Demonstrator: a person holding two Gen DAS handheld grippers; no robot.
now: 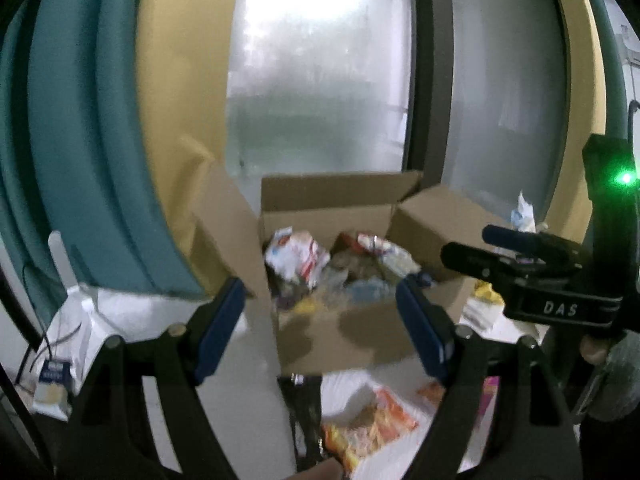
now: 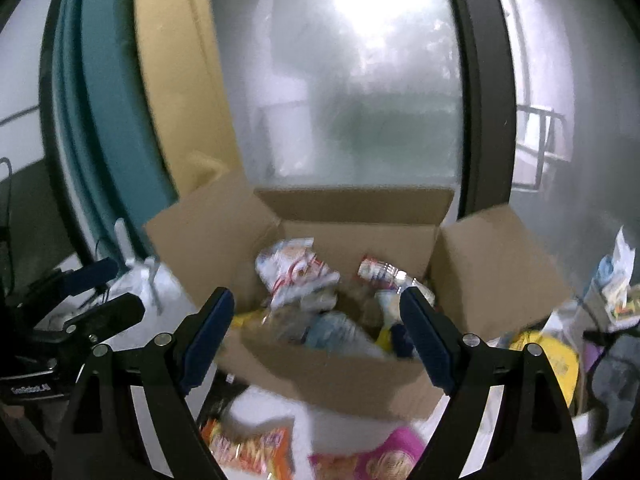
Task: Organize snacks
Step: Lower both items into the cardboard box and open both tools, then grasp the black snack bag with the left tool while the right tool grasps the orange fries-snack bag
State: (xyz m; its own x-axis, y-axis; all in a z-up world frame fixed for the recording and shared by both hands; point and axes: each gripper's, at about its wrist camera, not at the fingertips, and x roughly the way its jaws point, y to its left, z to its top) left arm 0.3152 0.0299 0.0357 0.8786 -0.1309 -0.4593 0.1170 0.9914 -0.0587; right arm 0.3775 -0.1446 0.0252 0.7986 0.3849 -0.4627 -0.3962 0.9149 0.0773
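An open cardboard box (image 1: 352,336) stands on a white table, with several snack packs inside, among them a white and red bag (image 1: 296,258). My left gripper (image 1: 320,328) is open and empty, in front of the box. An orange snack pack (image 1: 368,424) and a black pack (image 1: 304,412) lie below it. In the right wrist view the box (image 2: 320,372) is straight ahead with the white and red bag (image 2: 296,276) in it. My right gripper (image 2: 316,340) is open and empty over the box's near wall. An orange pack (image 2: 248,448) and a pink pack (image 2: 384,460) lie in front.
Frosted glass with a dark frame (image 1: 424,80) and teal and yellow panels (image 1: 80,140) stand behind the box. A white bag (image 1: 72,344) lies at the left. A yellow pack (image 2: 548,360) and other packs lie right of the box. The right gripper's body (image 1: 552,280) shows at the right.
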